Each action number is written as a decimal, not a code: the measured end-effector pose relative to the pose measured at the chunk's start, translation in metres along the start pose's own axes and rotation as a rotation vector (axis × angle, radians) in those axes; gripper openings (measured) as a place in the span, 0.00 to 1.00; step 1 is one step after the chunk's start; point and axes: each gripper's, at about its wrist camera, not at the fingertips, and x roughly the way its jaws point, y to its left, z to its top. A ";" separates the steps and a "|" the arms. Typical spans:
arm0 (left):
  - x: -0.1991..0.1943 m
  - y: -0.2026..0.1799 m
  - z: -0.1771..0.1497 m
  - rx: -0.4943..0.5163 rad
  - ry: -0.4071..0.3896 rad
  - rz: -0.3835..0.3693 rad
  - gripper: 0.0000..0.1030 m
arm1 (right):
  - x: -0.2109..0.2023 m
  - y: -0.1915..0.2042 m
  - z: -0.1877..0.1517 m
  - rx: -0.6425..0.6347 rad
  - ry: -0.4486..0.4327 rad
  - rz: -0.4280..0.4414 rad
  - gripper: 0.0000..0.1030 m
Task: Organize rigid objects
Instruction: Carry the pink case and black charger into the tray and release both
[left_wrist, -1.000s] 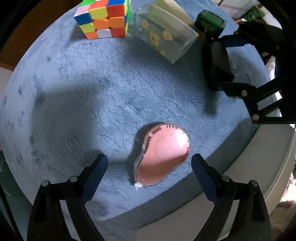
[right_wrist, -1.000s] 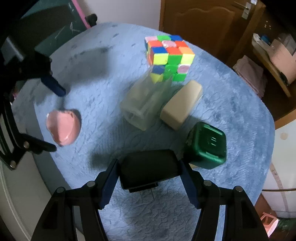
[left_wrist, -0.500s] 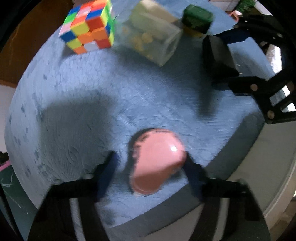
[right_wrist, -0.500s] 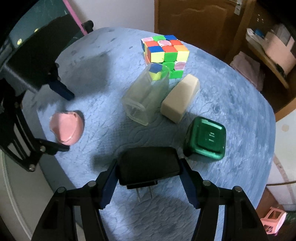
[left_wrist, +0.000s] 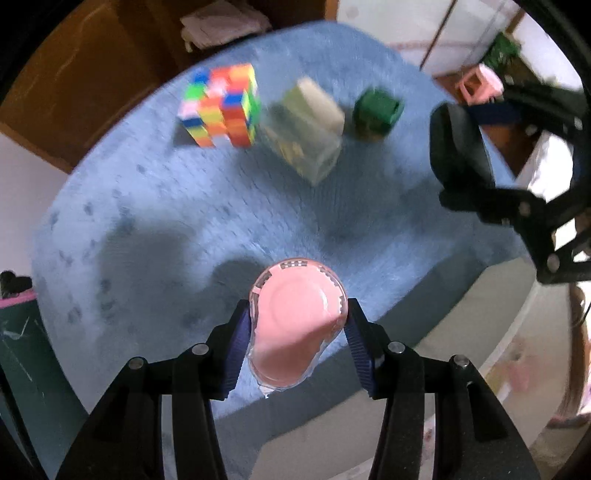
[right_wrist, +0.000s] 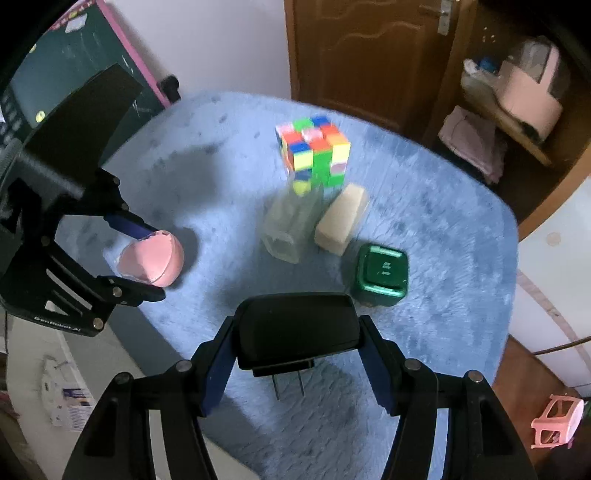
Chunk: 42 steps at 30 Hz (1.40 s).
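Lifted: rounded pink case (left_wrist: 295, 325), boxy black adapter (right_wrist: 297, 328).

The left black two-finger gripper (left_wrist: 297, 334) has matte angular arms, silver round screws and ribbed dark-blue pads on its jaws. The right black two-finger gripper (right_wrist: 297, 365) matches it. In the right wrist view, the left gripper's frame bears small white lettering.

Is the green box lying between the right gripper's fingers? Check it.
No. The right gripper is shut on a black plug, while the green box sits apart on the blue cloth.
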 end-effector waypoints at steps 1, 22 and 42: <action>-0.012 -0.001 -0.002 -0.015 -0.020 -0.005 0.52 | -0.012 0.002 0.001 0.010 -0.024 0.000 0.62; -0.142 -0.008 -0.104 -0.358 -0.240 0.029 0.52 | -0.198 0.107 -0.059 0.098 -0.305 -0.054 0.62; -0.049 -0.014 -0.168 -0.558 -0.093 -0.029 0.52 | -0.122 0.162 -0.163 0.233 0.034 -0.101 0.62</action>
